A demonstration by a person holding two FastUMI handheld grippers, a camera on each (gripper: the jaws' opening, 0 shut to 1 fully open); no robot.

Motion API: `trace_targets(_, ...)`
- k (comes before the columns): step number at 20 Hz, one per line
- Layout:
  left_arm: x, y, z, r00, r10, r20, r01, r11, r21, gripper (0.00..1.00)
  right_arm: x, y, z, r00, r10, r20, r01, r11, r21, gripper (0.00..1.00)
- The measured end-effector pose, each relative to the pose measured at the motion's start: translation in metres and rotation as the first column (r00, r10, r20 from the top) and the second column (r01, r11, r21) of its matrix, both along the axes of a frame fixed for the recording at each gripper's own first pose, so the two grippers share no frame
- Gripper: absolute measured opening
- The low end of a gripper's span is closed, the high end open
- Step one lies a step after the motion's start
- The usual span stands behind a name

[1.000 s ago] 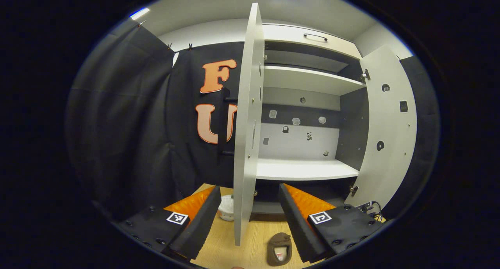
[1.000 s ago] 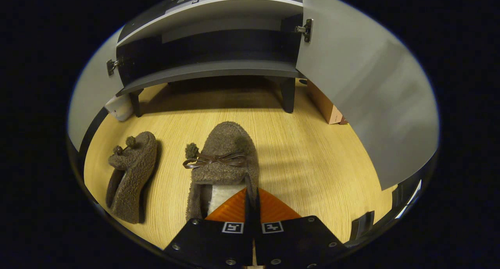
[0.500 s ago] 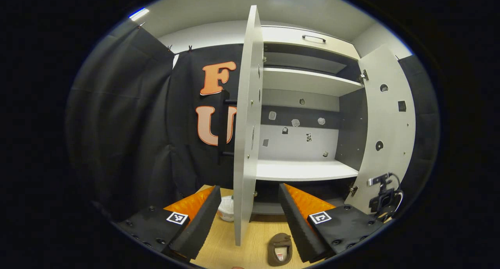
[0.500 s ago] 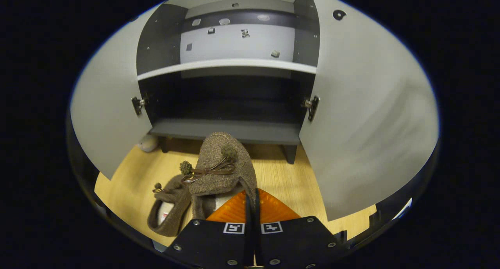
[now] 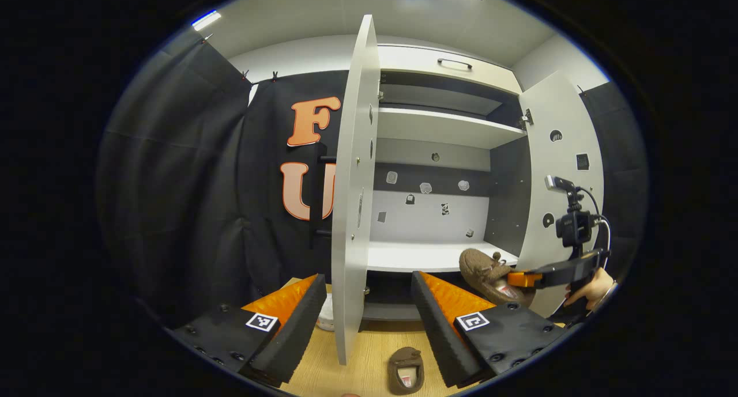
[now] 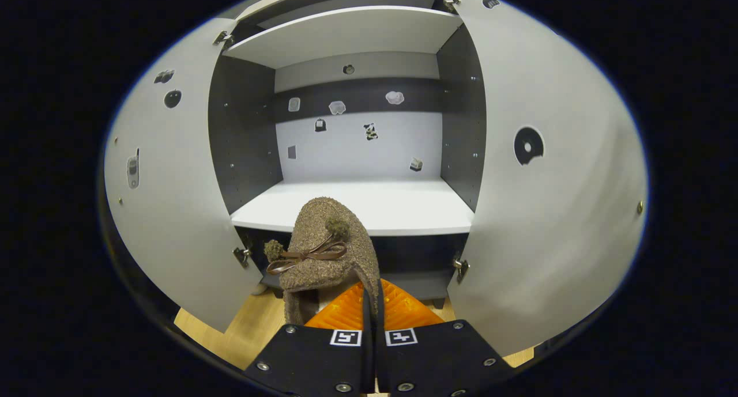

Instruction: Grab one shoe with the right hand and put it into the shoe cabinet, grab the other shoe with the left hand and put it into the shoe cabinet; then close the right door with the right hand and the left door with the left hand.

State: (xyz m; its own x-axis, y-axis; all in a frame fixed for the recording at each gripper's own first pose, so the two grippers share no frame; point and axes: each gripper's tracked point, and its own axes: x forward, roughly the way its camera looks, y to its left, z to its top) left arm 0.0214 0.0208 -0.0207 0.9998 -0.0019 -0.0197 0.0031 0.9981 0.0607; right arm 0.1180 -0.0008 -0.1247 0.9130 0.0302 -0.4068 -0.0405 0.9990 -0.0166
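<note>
Item: right claw (image 6: 372, 305). We record its fingers pressed together on the side wall of a brown fuzzy slipper (image 6: 326, 244), at the rim of the slipper's opening. The slipper is held off the floor, toe pointing toward the shoe cabinet (image 6: 357, 143), its bow and pom-poms on top. In the right gripper view the toe overlaps the front edge of the white middle shelf (image 6: 398, 204); we cannot tell whether it touches. In the left gripper view we see the same slipper (image 5: 490, 270) in front of the cabinet's right side, level with that shelf (image 5: 415, 256), carried by the right claw (image 5: 522, 279) with a hand (image 5: 591, 287) behind it.

Item: left claw (image 5: 366, 313). We record its fingers spread wide apart with nothing between them, hanging above the wooden floor (image 5: 369, 365) in front of the cabinet.

Item: second slipper (image 5: 405, 371). It lies on the floor in front of the cabinet, opening toward the camera, just beside the left claw's right-hand finger in the view.

Item: shoe cabinet. Both doors stand open: the left door (image 5: 349, 212) edge-on to the left gripper view, the right door (image 5: 562, 172) swung wide. In the right gripper view the left door (image 6: 167, 201) and right door (image 6: 548, 184) flank the opening. The middle shelf is bare; small stickers dot the back panel (image 6: 357, 146). A dark lower compartment (image 6: 415, 256) sits beneath the shelf.
</note>
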Motion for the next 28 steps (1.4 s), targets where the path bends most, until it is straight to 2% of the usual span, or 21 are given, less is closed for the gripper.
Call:
trace_targets(3, -0.002, 0.005, -0.001, 1.0, 0.006, -0.001, -0.006, 1.0, 0.002, 0.96, 0.025, -0.002, 0.033, 0.999, -0.01, 0.039, 0.009, 1.0, 0.013, 0.0)
trace_targets(5, -0.002, 0.011, 0.002, 1.0, 0.016, 0.001, -0.016, 1.0, 0.0, 0.96, 0.063, -0.003, 0.054, 0.998, -0.029, 0.055, 0.027, 0.999, 0.035, 0.0)
trace_targets(7, -0.002, 0.015, 0.005, 1.0, 0.024, 0.006, -0.024, 1.0, 0.001, 0.96, 0.079, -0.007, 0.06, 0.996, -0.056, 0.066, 0.053, 0.997, 0.053, 0.0)
trace_targets(10, -0.003, 0.024, 0.01, 0.999, 0.036, 0.02, -0.036, 0.999, 0.008, 0.99, 0.117, -0.006, 0.065, 0.994, -0.085, 0.068, 0.08, 0.994, 0.069, 0.0)
trace_targets(15, -0.003, 0.036, 0.008, 0.998, 0.062, 0.015, -0.062, 0.998, 0.001, 0.94, 0.174, -0.01, 0.056, 0.988, -0.148, 0.049, 0.142, 0.983, 0.113, 0.0)
trace_targets(17, -0.004, 0.039, 0.006, 0.997, 0.073, 0.011, -0.073, 0.997, -0.001, 0.96, 0.193, -0.019, 0.045, 0.983, -0.181, 0.036, 0.176, 0.979, 0.105, 0.0)
trace_targets(20, -0.005, 0.045, 0.004, 0.996, 0.09, 0.009, -0.09, 0.996, 0.0, 0.96, 0.209, -0.029, 0.03, 0.974, -0.224, 0.014, 0.222, 0.969, 0.106, 0.01)
trace_targets(21, -0.006, 0.045, 0.003, 0.995, 0.095, 0.005, -0.095, 0.995, 0.0, 0.99, 0.212, -0.03, 0.027, 0.974, -0.227, 0.009, 0.225, 0.969, 0.102, 0.03)
trace_targets(22, -0.005, 0.047, 0.001, 0.995, 0.098, -0.002, -0.098, 0.995, -0.001, 0.96, 0.212, -0.028, 0.025, 0.974, -0.225, 0.007, 0.223, 0.97, 0.101, 0.05)
trace_targets(25, -0.003, 0.043, 0.0, 0.996, 0.093, -0.011, -0.093, 0.996, -0.002, 0.97, 0.212, -0.026, 0.028, 0.977, -0.21, 0.026, 0.206, 0.974, 0.098, 0.12)
trace_targets(27, -0.002, 0.039, 0.001, 0.996, 0.088, -0.009, -0.088, 0.996, 0.002, 0.97, 0.211, -0.03, 0.032, 0.976, -0.211, 0.05, 0.206, 0.974, 0.09, 0.13)
trace_targets(28, -0.003, 0.037, 0.0, 0.996, 0.084, -0.009, -0.084, 0.996, 0.002, 0.96, 0.206, -0.031, 0.035, 0.977, -0.207, 0.057, 0.202, 0.975, 0.09, 0.19)
